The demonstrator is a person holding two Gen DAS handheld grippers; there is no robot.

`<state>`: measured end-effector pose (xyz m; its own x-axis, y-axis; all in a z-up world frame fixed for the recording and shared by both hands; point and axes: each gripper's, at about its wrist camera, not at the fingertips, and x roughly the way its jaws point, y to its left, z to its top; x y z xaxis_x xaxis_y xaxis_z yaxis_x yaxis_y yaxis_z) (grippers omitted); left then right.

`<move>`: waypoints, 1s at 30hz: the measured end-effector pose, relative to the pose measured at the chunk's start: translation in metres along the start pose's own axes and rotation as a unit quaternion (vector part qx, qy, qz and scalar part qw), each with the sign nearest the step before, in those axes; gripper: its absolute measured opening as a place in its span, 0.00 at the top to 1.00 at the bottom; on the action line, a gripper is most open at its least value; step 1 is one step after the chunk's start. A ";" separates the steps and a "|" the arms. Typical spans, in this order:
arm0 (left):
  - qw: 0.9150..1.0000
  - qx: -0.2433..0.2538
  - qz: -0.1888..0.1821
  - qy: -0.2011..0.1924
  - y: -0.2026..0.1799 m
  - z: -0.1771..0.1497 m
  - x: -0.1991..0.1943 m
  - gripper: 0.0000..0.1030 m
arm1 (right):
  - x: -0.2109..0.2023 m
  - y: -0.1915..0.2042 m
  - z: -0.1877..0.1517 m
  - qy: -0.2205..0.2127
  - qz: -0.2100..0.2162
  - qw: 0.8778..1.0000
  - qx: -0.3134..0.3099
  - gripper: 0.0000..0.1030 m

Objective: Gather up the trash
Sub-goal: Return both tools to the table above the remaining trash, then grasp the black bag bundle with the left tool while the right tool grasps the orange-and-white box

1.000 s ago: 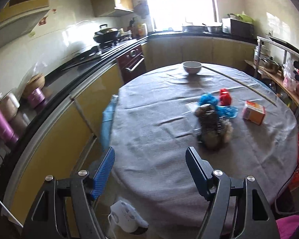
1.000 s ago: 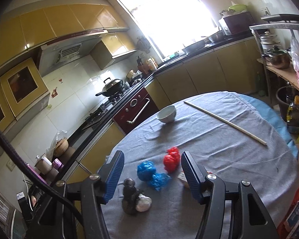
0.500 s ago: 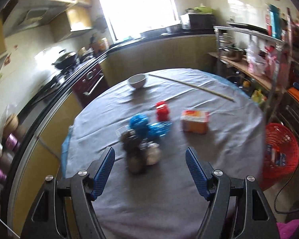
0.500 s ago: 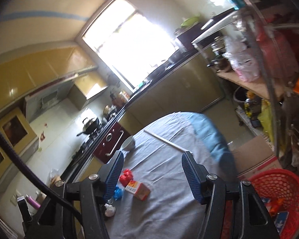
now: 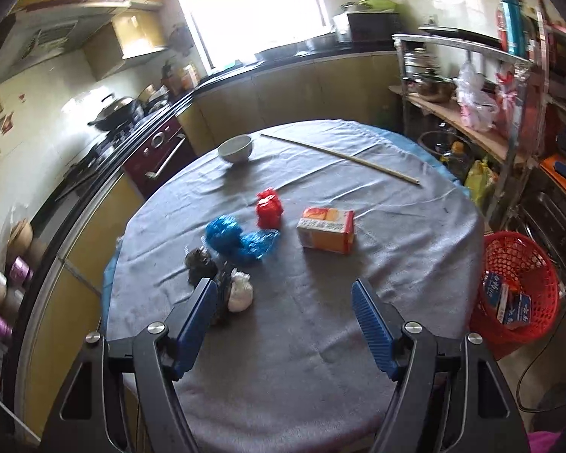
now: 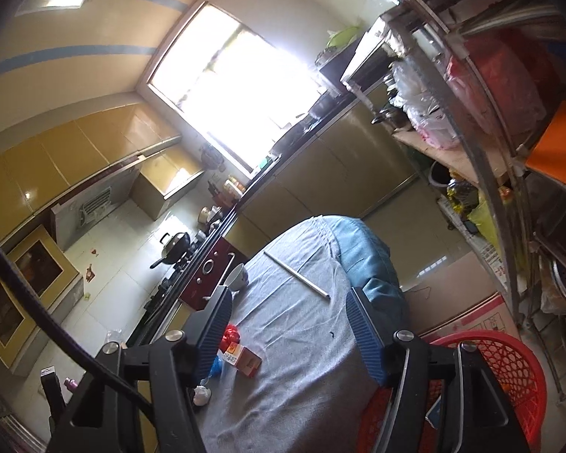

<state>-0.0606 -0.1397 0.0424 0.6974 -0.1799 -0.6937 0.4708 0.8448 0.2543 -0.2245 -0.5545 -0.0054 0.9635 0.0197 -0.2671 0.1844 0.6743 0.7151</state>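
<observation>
On the round grey-clothed table (image 5: 320, 339) lie an orange carton (image 5: 326, 229), a red crumpled bag (image 5: 268, 208), blue crumpled bags (image 5: 237, 238), and a dark and white wad (image 5: 222, 283). A red mesh basket (image 5: 517, 287) on the floor at the right holds small cartons. My left gripper (image 5: 283, 302) is open and empty above the table's near side. My right gripper (image 6: 286, 313) is open and empty, high at the table's right edge; the orange carton (image 6: 243, 358), the red bag (image 6: 230, 334) and the basket (image 6: 509, 370) show below it.
A white bowl (image 5: 236, 148) and a long wooden stick (image 5: 339, 155) lie at the table's far side. A counter with a stove and wok (image 5: 113, 109) runs along the left. A metal shelf rack (image 5: 471, 87) with pots and bags stands at the right.
Both grippers swung to the right; the left view now takes in the red basket. The right gripper rose and tilted, so the table has dropped low in its view. Both stay open.
</observation>
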 end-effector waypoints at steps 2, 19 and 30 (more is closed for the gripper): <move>1.000 -0.012 0.015 0.008 0.006 -0.003 0.002 0.28 | 0.011 0.000 -0.001 0.013 0.012 1.000 -0.003 0.35; 0.993 -0.102 0.002 0.058 0.114 -0.029 0.087 0.25 | 0.087 0.058 -0.057 0.130 0.028 0.990 -0.046 0.35; 0.977 -0.152 -0.112 0.100 0.151 -0.040 0.180 0.25 | 0.174 0.097 -0.085 0.195 -0.015 0.978 -0.078 0.35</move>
<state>0.1148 -0.0248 -0.0711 0.4614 -0.3022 -0.8341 0.3962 0.9114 -0.1110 -0.0554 -0.4228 -0.0380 0.8052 0.2570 -0.5345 0.1512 0.7825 0.6040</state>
